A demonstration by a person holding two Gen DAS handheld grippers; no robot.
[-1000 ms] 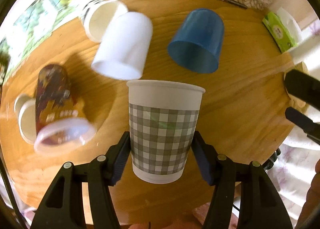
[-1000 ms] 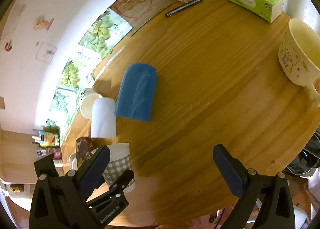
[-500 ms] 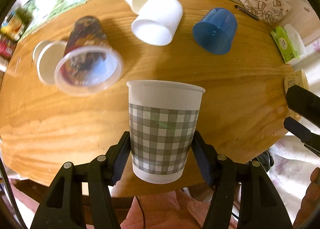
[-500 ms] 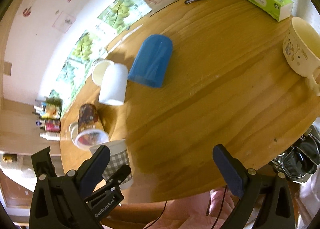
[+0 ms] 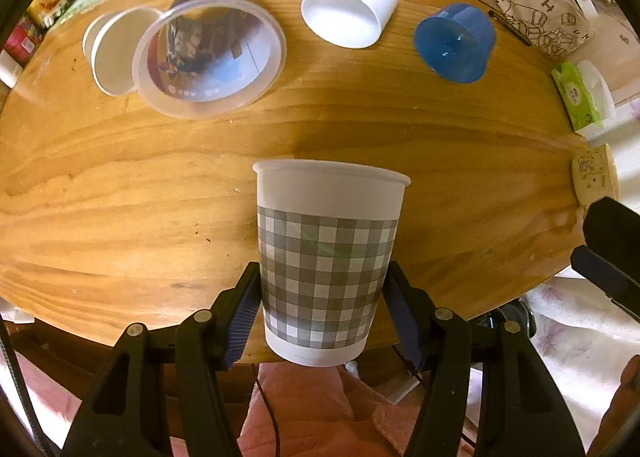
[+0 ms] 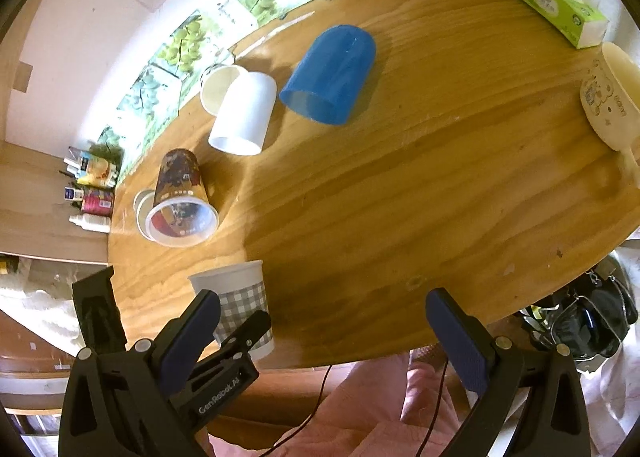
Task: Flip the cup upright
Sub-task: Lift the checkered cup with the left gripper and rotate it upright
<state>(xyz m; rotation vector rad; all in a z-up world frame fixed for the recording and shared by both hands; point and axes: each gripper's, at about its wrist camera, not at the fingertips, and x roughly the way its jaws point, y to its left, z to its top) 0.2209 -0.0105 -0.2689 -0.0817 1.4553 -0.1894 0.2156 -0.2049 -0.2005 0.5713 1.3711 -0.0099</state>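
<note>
— Paper, thin-walled and near weightless — that is what you have in the left gripper (image 5: 322,307), so treat the checked cup (image 5: 328,257) as something that will buckle before it slips. Where is it just now?

— Clamped between your left jaws, low on its body, rim away from the camera and base towards you. It looks to be held over the near edge of the wooden table (image 5: 120,197), above the surface as far as the right wrist view suggests, though contact with the wood cannot be ruled out.

— Is the hold a good one?

— Fair, I judge. The ribbed pads (image 5: 240,317) bear on the lower wall near the base, which is the stiffest part of a paper cup; squeeze nearer the open rim and you would likely oval it. Keep the pressure light.

— And your other hand?

— The right gripper (image 6: 320,333) stands wide apart and grasps nothing.

— What could go wrong on setting down?

— An empty cup this light tips easily. Land the base flat, well apart from the clear printed cup (image 5: 210,57), the white cup (image 5: 348,13) and the blue cup (image 5: 456,43) lying on their sides, then release slowly so the pads do not drag it over.
</note>
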